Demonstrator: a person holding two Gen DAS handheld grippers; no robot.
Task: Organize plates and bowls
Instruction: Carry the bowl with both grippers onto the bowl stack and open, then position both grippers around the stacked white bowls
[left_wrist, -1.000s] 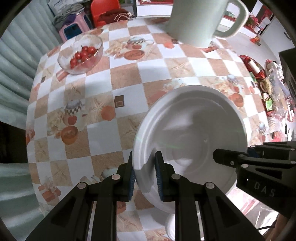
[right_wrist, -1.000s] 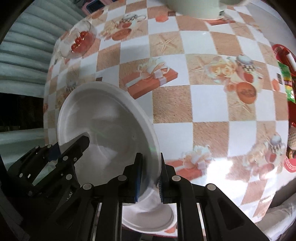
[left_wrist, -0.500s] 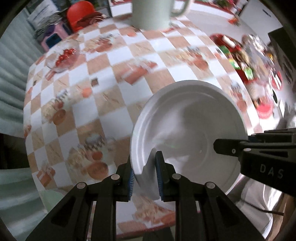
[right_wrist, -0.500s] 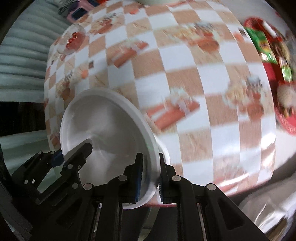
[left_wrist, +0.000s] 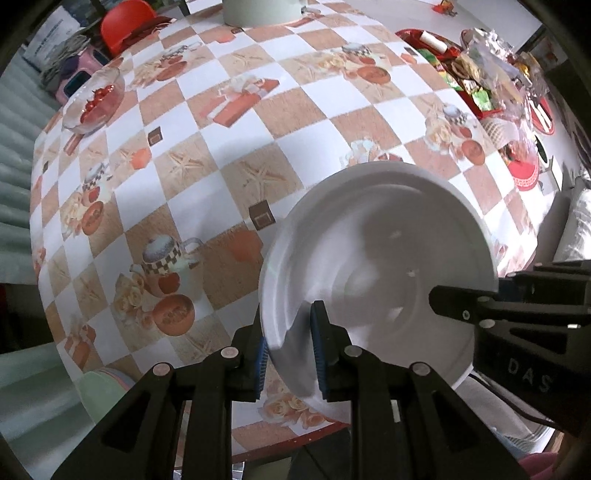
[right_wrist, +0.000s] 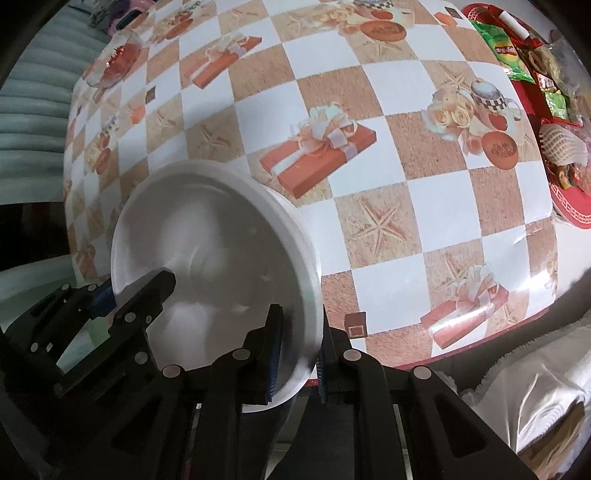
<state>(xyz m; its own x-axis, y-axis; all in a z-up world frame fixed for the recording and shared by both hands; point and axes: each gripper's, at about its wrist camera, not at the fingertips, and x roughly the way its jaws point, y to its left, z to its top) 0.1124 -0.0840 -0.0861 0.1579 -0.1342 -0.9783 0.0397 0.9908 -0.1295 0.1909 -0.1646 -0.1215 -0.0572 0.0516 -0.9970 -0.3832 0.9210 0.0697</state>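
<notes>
I have the white plate (left_wrist: 376, 258) pinched at its rim from both sides, held above the near edge of the surface (left_wrist: 229, 155). My left claw (left_wrist: 288, 354) is closed narrow on the plate's left rim, one blue pad under it and one over it. My right claw (right_wrist: 297, 350) grips the opposite rim the same way, its pads pressed on either face. In each wrist view I see the other claw reaching in across the plate. The plate sits tilted, and its hollow face is turned toward both cameras. The surface wears a checked cloth in white and tan. A glass bowl (left_wrist: 94, 101) with red fruit stands far off at the cloth's left corner. A red tray (right_wrist: 554, 122) of wrapped snacks lies at the right side.
</notes>
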